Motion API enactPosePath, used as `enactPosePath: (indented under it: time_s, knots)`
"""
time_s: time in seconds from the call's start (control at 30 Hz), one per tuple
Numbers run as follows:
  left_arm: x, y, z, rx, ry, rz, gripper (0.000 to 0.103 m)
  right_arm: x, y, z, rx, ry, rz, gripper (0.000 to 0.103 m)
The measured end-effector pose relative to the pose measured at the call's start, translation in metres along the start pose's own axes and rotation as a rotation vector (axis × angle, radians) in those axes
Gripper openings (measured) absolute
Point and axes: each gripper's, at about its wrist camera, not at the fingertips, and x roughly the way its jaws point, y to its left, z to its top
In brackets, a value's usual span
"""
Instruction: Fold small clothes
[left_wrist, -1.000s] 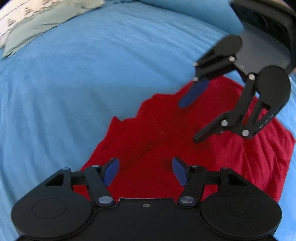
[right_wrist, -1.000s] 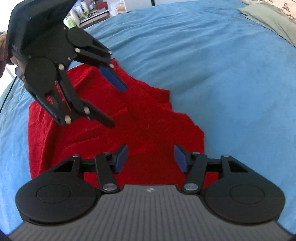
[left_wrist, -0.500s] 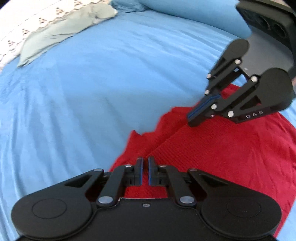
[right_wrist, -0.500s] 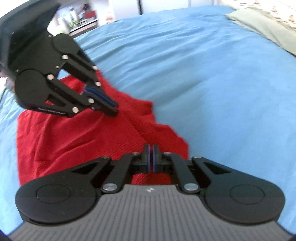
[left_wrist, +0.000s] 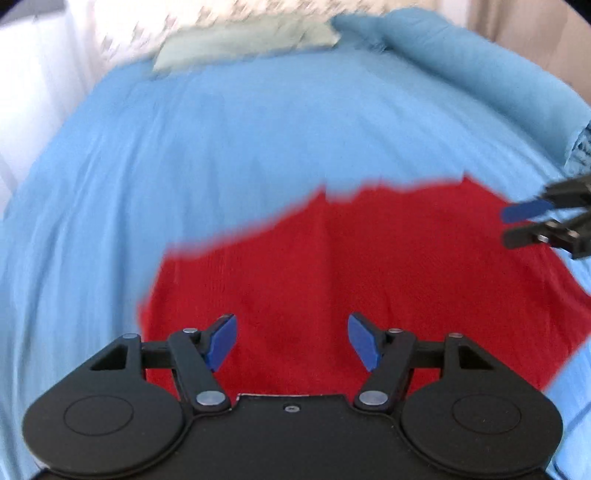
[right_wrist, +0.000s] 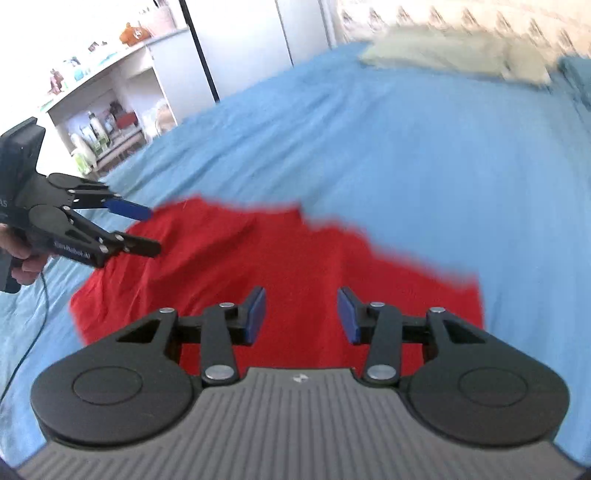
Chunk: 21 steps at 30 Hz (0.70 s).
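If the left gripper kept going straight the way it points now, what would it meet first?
Most likely the red garment: the open left gripper points over it, with nothing between. Beyond lies only the blue bedspread. Depth is unclear, and the frame is blurred.

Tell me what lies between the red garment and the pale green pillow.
Only bare blue bedsheet. In both wrist views, nothing sits on the stretch from the red garment to the pale green pillow.
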Motion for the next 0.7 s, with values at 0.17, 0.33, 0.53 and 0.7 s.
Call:
enactPosePath:
  time_s: [0.17, 0.33, 0.53, 0.7]
  knots:
    - [0.011, 0.016, -0.053, -0.129, 0.047, 0.019, 0.075, -0.002, 0.01, -0.07, 0.094, 0.105, -0.069, 0.056]
    - [0.013, 0.024, -0.057, -0.187, 0.037, 0.028, 0.075, -0.017, -0.011, -0.099, 0.191, 0.042, -0.077, 0.052]
    - [-0.024, -0.002, -0.044, -0.208, 0.057, 0.099, 0.075, -0.045, 0.01, -0.083, 0.234, 0.008, -0.157, 0.065]
    - [-0.058, -0.057, -0.02, -0.201, -0.01, 0.108, 0.103, -0.103, 0.034, -0.088, 0.404, -0.065, -0.289, 0.099]
